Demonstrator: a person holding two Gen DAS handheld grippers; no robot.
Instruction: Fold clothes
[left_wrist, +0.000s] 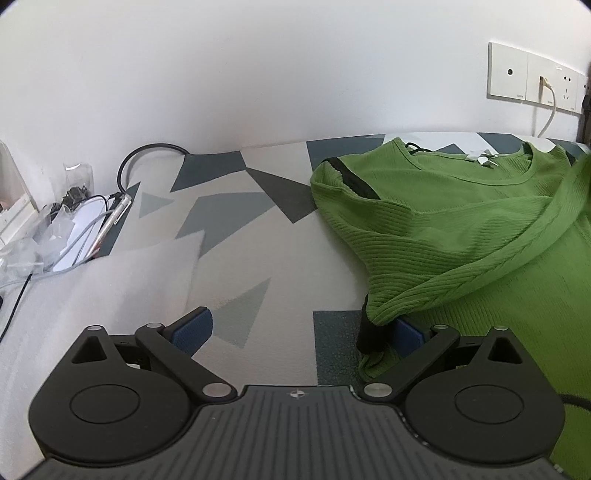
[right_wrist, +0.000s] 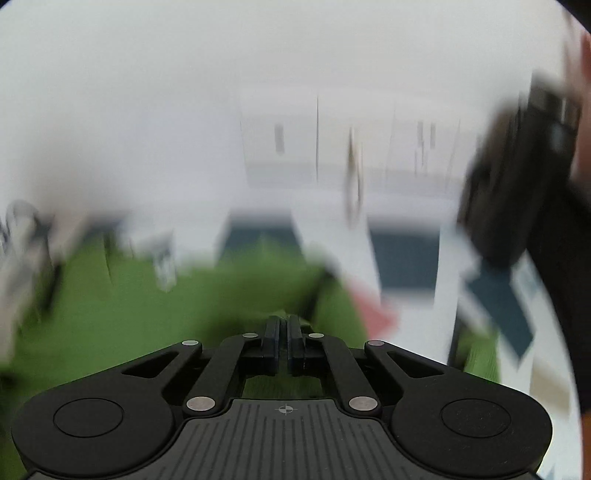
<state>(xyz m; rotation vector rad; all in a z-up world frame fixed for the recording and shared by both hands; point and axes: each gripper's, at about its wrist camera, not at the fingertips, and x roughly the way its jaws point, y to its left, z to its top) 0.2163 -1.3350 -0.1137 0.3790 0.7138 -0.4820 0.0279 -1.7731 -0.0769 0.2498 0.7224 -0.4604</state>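
Surface: tabletop (left_wrist: 258, 206) w/ a grey-and-white cloth printed in dark angular patches. White wall (left_wrist: 258, 74) behind. Wall sockets (left_wrist: 532, 75) upper right, white cable (left_wrist: 548, 110) plugged in. Left edge of tabletop: clutter of clear plastic bags (left_wrist: 40, 229) and cords; black cable (left_wrist: 147, 155) loops up against the wall. White foam sheet (left_wrist: 122, 273) lies on the near-left part.

Task item: green ribbed top (left_wrist: 461, 229) w/ black trim, on the right half of the tabletop, neckline toward the wall. One sleeve is twisted and drawn diagonally across the body.

Left tongs (left_wrist: 299, 330): wide open. Blue left pad (left_wrist: 192, 330) is clear of the fabric. The right pad is partly covered by the sleeve's black cuff end, which drapes over it. Nothing clamped.

Right tongs (right_wrist: 282, 343): pads nearly together, only a thin slit between. Right wrist view is heavily motion-blurred; green fabric lies under and ahead of the tips. Cannot tell whether cloth is pinched in the slit.
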